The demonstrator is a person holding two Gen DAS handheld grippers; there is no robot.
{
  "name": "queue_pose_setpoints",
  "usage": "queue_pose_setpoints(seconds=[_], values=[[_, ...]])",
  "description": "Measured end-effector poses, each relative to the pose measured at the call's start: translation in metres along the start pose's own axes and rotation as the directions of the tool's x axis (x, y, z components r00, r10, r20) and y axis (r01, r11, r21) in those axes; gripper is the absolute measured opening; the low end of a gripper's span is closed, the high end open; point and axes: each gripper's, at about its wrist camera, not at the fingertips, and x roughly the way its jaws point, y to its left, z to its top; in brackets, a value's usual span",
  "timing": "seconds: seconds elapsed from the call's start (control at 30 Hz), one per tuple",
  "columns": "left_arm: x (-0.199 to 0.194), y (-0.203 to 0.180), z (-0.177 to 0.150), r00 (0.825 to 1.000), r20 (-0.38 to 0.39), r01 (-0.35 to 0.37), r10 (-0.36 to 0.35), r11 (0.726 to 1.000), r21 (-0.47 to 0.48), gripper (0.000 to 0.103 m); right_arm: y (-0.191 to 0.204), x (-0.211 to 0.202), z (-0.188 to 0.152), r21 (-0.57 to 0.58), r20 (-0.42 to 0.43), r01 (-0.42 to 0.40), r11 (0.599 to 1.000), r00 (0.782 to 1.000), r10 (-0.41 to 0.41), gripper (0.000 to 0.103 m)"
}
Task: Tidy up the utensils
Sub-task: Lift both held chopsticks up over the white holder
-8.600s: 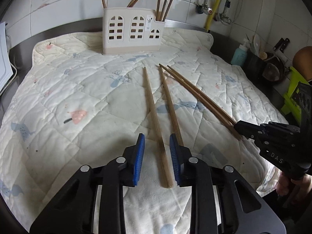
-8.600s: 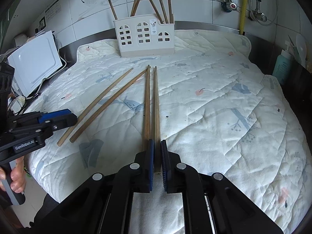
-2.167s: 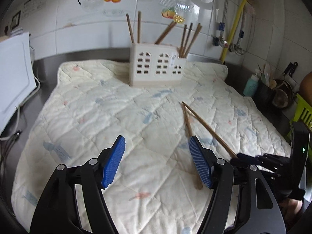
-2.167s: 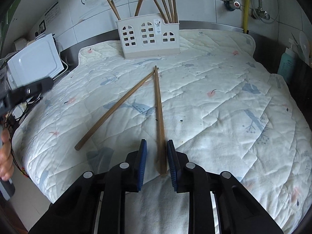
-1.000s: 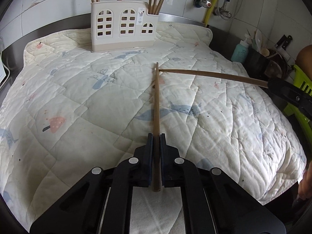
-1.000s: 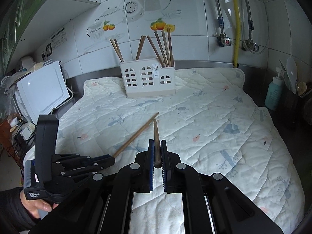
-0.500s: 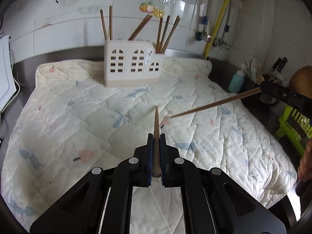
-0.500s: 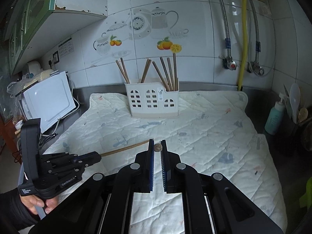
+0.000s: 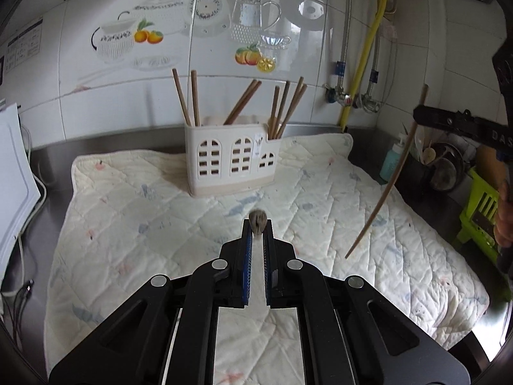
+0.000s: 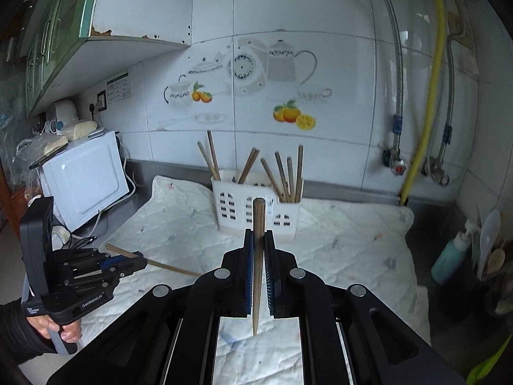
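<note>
Left wrist view: the left gripper is clamped on a wooden chopstick, seen end-on as a blurred round stub at the fingertips, so its length is hidden.
Left view, mid-ground: the quilted mat lies bare below the gripper.
Left view, right edge: the right gripper juts in, cut off by the frame, pinching a second chopstick that hangs steeply with its thin tip above the mat; a hand shows only in part.
Left view, far: the white utensil holder stands on the mat by the tiled wall, with chopsticks leaning in its compartments; which compartment each sits in is hard to tell.
Right wrist view: the right gripper is closed on its chopstick, upright between the blue pads, thin tip pointing down, thick end crossing the holder behind.
Right view, left edge: the left gripper holds its chopstick nearly level over the mat; a gloved hand grips the handle.
Right view, far left: a white microwave sits on the counter, items on top blurred.
Change: a second ago both chopsticks lay with tips touching the mat; both are now lifted clear, and the right one has swung from near level to upright.
</note>
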Motion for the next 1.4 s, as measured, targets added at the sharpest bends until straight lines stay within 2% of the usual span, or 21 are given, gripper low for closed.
queue_pose_setpoints(seconds=[0.37, 0.53, 0.67, 0.87, 1.07, 1.2, 1.4], values=[[0.003, 0.009, 0.058, 0.997, 0.068, -0.026, 0.022, 0.998, 0.053, 0.005, 0.003, 0.025, 0.083, -0.074, 0.071, 0.008, 0.997, 0.997, -0.002, 0.007], [0.004, 0.008, 0.095, 0.991, 0.128, -0.037, 0.027, 0.996, 0.076, 0.005, 0.007, 0.031, 0.123, -0.109, 0.124, 0.020, 0.994, 0.992, -0.006, 0.007], [0.001, 0.006, 0.128, 0.980, 0.198, -0.050, 0.033, 0.995, 0.084, 0.005, 0.005, 0.030, 0.150, -0.116, 0.181, 0.021, 0.993, 0.984, 0.001, 0.007], [0.000, -0.001, 0.180, 0.951, 0.305, -0.090, 0.058, 0.991, 0.094, 0.005, -0.004, 0.037, 0.179, -0.101, 0.227, 0.025, 0.995, 0.974, -0.002, 0.007], [0.015, -0.001, 0.227, 0.921, 0.378, -0.141, 0.093, 0.985, 0.101, 0.005, -0.014, 0.064, 0.197, -0.101, 0.221, 0.043, 0.994, 0.975, -0.020, 0.006], [0.037, 0.006, 0.244, 0.915, 0.384, -0.176, 0.125, 0.979, 0.100, 0.005, -0.022, 0.087, 0.202, -0.092, 0.209, 0.046, 0.995, 0.977, -0.026, 0.006], [0.064, 0.019, 0.254, 0.920, 0.364, -0.184, 0.147, 0.980, 0.069, 0.005, -0.026, 0.096, 0.217, -0.084, 0.244, 0.032, 0.996, 0.970, -0.010, 0.007]])
